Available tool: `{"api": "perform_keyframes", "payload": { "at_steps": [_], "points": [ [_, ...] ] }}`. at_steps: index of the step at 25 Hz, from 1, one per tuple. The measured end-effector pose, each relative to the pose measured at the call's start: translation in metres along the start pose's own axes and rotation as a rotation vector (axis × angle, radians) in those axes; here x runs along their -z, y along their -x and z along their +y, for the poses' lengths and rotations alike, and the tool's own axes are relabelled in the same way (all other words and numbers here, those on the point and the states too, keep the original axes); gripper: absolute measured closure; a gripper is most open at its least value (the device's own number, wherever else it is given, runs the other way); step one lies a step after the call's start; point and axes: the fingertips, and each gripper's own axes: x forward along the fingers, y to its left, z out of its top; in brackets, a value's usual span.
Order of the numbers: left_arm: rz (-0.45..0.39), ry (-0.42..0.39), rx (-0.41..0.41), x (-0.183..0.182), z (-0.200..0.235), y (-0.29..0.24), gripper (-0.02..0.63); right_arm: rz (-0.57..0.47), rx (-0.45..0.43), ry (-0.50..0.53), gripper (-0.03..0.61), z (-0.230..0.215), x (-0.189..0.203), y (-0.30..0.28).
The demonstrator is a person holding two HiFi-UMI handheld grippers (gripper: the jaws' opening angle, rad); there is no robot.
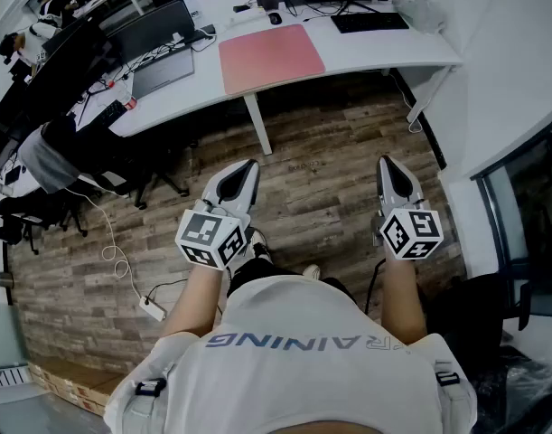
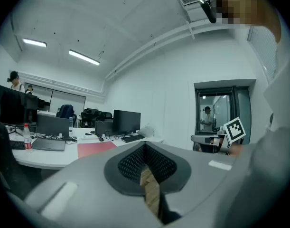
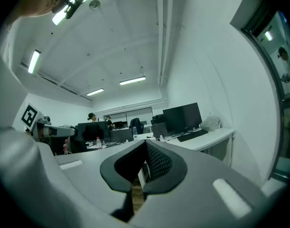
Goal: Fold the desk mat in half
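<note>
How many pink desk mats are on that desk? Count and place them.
1. The pink desk mat lies flat on the white desk, left of the keyboard; others may be hidden.

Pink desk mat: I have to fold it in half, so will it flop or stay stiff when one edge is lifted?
The pink desk mat lies flat and looks thin, so it probably bends readily and droops when lifted. Being thin, it is likely light. On the smooth white desk it may slide if only pushed.
</note>
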Motion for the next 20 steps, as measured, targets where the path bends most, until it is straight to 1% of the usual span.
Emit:
{"api": "perform_keyframes", "payload": {
  "at_steps": [6,13,20],
  "points": [
    [0.009,0.052,-0.01,0.003,0.008,0.001,0.615,-0.004,-0.01,0.009,0.561,0.003,-0.001,-0.004],
    [0.013,0.041,-0.005,-0.006,0.015,-0.009,0.615,-0.007,-0.018,0.011,0.561,0.004,-0.003,-0.018],
    [0.038,0.059,0.022,0.0,0.032,-0.039,0.615,0.004,0.019,-0.022,0.561,-0.011,0.006,-0.043]
  ]
}}
